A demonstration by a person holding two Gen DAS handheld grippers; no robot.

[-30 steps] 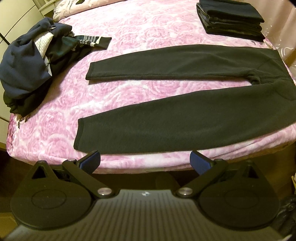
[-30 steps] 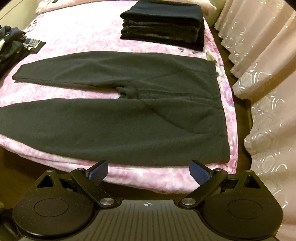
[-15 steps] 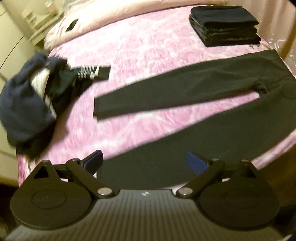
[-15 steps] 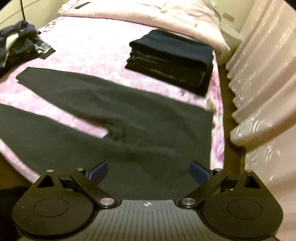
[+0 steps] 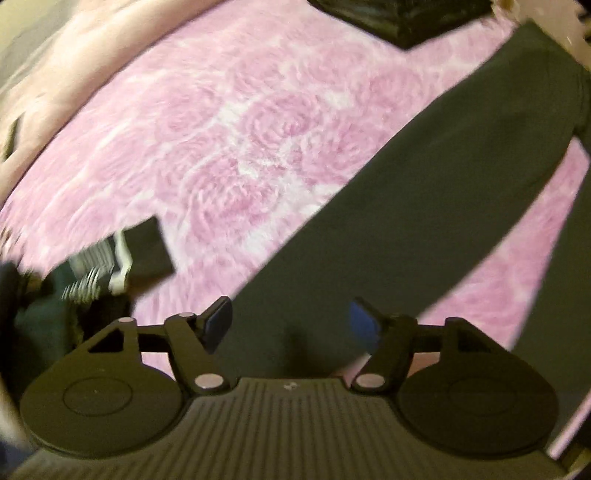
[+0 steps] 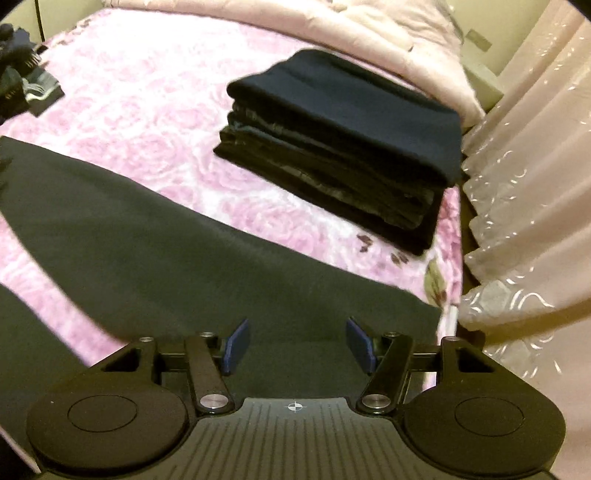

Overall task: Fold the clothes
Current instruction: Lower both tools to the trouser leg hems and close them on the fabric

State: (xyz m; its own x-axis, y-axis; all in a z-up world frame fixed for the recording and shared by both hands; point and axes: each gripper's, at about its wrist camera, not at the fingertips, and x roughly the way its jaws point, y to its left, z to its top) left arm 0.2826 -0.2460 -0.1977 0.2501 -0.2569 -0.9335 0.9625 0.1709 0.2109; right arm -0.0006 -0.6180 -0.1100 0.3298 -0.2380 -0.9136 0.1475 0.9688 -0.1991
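Dark trousers (image 5: pixel 424 206) lie flat on the pink rose-patterned bed (image 5: pixel 229 140), legs spread apart. My left gripper (image 5: pixel 291 325) is open and empty, low over the cuff end of the far leg. My right gripper (image 6: pixel 297 345) is open and empty, low over the waist end of the trousers (image 6: pixel 155 251), near the far right corner of the waistband. Whether either gripper touches the cloth cannot be told.
A stack of folded dark clothes (image 6: pixel 343 147) sits on the bed beyond the waist. A heap of unfolded clothes (image 5: pixel 92 273) lies just left of the left gripper. Curtains (image 6: pixel 528 192) hang along the bed's right side. A pale duvet (image 6: pixel 332 33) lies at the head.
Both grippers have moved forward from the near bed edge over the trousers, the left to the far leg's cuff, the right to the far waist corner. Both stay open.
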